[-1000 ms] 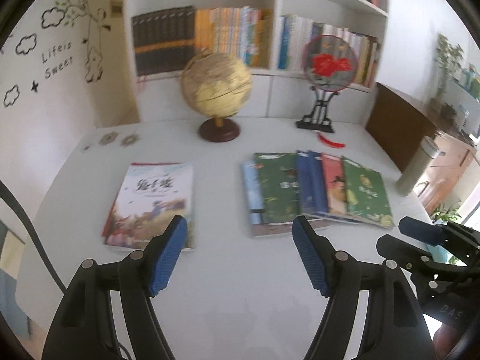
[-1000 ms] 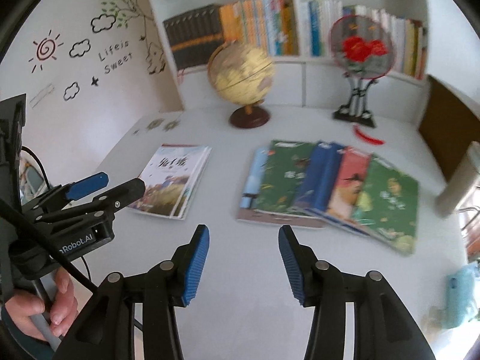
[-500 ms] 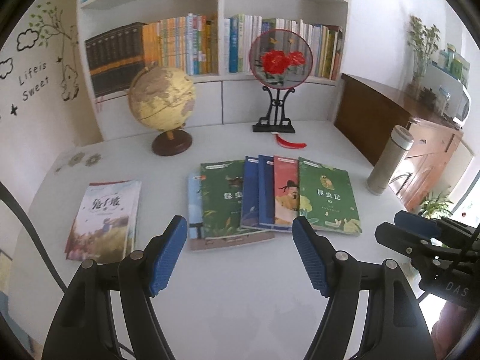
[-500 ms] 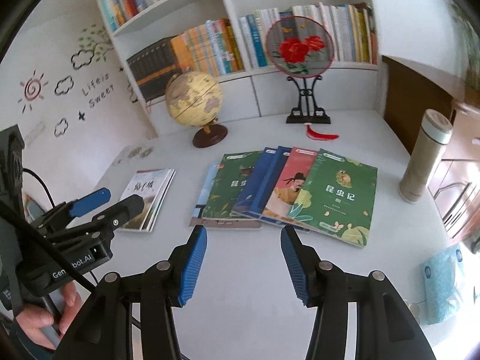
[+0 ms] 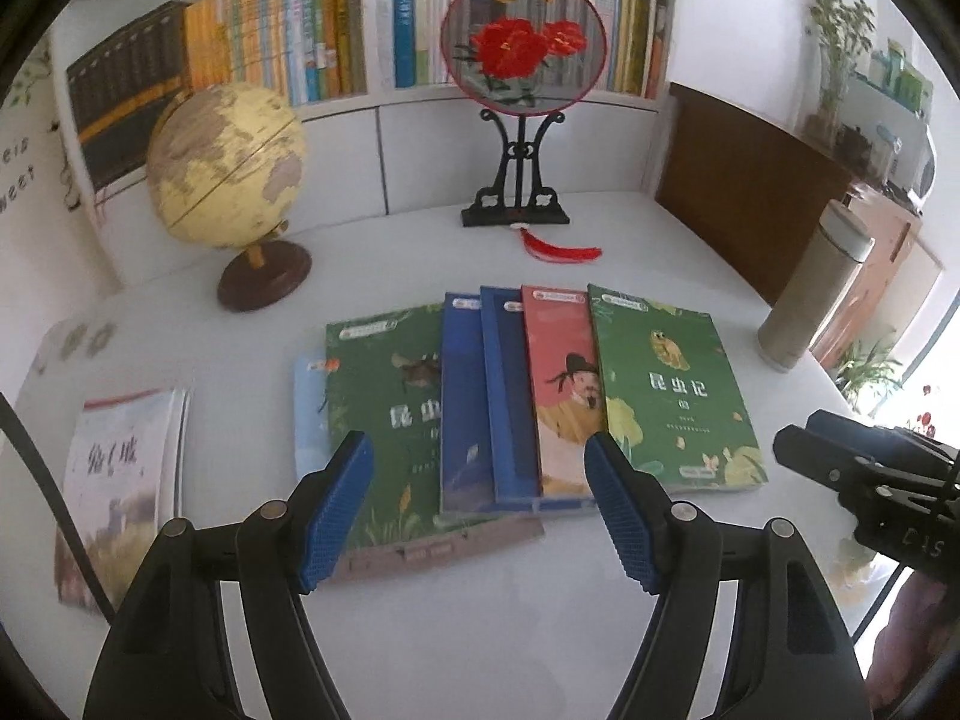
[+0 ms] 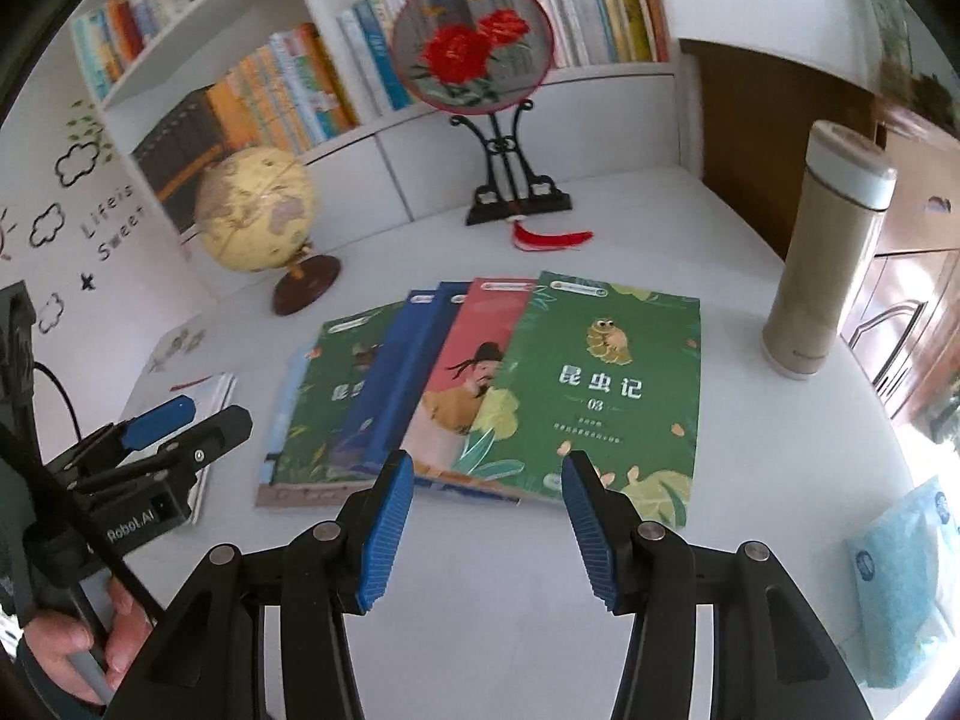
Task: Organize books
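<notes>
Both grippers, left (image 5: 480, 507) and right (image 6: 486, 525), wide open and empty, have come closer to the fanned books (image 6: 480, 390) at 12 o'clock; nothing is gathered yet.

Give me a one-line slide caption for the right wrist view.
Open right gripper hovers before fanned books on the white table, green insect book topmost.

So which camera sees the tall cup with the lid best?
The right wrist view: the tall lidded cup stands big and sharp on the table, fully in frame. In the left wrist view the same cup looks smaller and sits near the picture's curved edge.
</notes>
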The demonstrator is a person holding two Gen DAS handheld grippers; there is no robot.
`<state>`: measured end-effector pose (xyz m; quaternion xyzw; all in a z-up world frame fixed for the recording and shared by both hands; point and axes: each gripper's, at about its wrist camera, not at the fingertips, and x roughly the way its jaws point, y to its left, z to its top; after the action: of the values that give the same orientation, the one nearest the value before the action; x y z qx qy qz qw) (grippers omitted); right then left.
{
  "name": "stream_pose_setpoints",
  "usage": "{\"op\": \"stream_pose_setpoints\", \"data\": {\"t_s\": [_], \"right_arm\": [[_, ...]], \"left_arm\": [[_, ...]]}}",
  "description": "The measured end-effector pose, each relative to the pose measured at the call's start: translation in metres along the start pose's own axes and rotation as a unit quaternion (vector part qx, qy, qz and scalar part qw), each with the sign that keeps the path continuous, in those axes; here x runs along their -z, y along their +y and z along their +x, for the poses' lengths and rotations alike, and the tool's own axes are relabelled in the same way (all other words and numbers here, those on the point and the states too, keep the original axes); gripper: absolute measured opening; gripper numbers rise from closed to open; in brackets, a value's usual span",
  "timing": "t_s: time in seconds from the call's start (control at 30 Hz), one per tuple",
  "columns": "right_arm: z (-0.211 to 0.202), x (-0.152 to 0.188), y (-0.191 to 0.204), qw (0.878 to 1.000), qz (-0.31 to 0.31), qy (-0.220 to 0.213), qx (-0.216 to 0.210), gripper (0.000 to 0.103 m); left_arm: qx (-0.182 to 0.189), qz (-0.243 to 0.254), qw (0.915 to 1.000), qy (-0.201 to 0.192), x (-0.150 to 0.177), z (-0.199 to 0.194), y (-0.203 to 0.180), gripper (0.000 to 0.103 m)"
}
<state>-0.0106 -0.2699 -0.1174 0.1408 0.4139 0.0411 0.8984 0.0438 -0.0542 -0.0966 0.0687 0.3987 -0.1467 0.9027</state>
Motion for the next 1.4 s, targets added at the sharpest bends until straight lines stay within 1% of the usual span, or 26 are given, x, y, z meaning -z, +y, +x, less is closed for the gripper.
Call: {"op": "stream_pose_setpoints", "data": {"t_s": [0.23, 0.43, 0.5, 0.57, 0.7, 0.73, 0.8, 0.83, 0.93, 1.1, 1.17, 1.3, 1.37, 1.4], "right_arm": [[0.037, -0.013, -0.004, 1.0, 0.006, 0.023, 0.016, 0.05], [0.061, -0.014, -0.013, 0.999, 0.01, 0.035, 0.037, 0.05], [0.067, -0.014, -0.019, 0.998, 0.011, 0.042, 0.043, 0.05], [0.074, -0.013, -0.031, 0.997, 0.018, 0.049, 0.048, 0.05], [0.089, -0.012, -0.06, 0.995, 0.047, 0.064, 0.054, 0.05], [0.093, -0.012, -0.068, 0.995, 0.055, 0.068, 0.054, 0.05], [0.099, -0.013, -0.078, 0.994, 0.06, 0.068, 0.055, 0.05], [0.103, -0.013, -0.082, 0.994, 0.06, 0.069, 0.054, 0.05], [0.115, -0.015, -0.092, 0.993, 0.07, 0.082, 0.057, 0.05], [0.126, -0.018, -0.112, 0.991, 0.081, 0.084, 0.072, 0.05], [0.127, -0.019, -0.117, 0.991, 0.084, 0.078, 0.071, 0.05], [0.129, -0.022, -0.118, 0.992, 0.071, 0.081, 0.063, 0.05], [0.13, -0.023, -0.115, 0.994, 0.06, 0.084, 0.045, 0.05], [0.13, -0.023, -0.114, 0.994, 0.053, 0.086, 0.049, 0.05]], "left_arm": [[0.011, 0.016, 0.9998, 0.001, -0.017, 0.028, 0.0, 0.071], [0.022, 0.018, 0.9994, 0.019, -0.017, 0.054, -0.003, 0.071], [0.031, 0.016, 0.9991, 0.025, -0.014, 0.062, -0.007, 0.071], [0.048, 0.019, 0.9982, 0.029, -0.01, 0.069, -0.013, 0.071], [0.112, 0.017, 0.9921, 0.053, -0.002, 0.09, -0.029, 0.071], [0.125, 0.013, 0.9908, 0.049, 0.0, 0.092, -0.033, 0.071], [0.139, 0.012, 0.9893, 0.043, 0.001, 0.097, -0.043, 0.071], [0.146, 0.01, 0.9882, 0.046, 0.001, 0.101, -0.046, 0.071], [0.156, 0.003, 0.9856, 0.066, -0.001, 0.115, -0.055, 0.071], [0.156, 0.004, 0.9839, 0.087, 0.0, 0.132, -0.065, 0.071], [0.163, -0.001, 0.982, 0.095, 0.003, 0.137, -0.067, 0.071], [0.181, -0.01, 0.9778, 0.105, 0.01, 0.142, -0.073, 0.071], [0.177, -0.004, 0.9789, 0.102, 0.011, 0.143, -0.077, 0.071], [0.179, -0.002, 0.9785, 0.103, 0.011, 0.143, -0.079, 0.071]]}}
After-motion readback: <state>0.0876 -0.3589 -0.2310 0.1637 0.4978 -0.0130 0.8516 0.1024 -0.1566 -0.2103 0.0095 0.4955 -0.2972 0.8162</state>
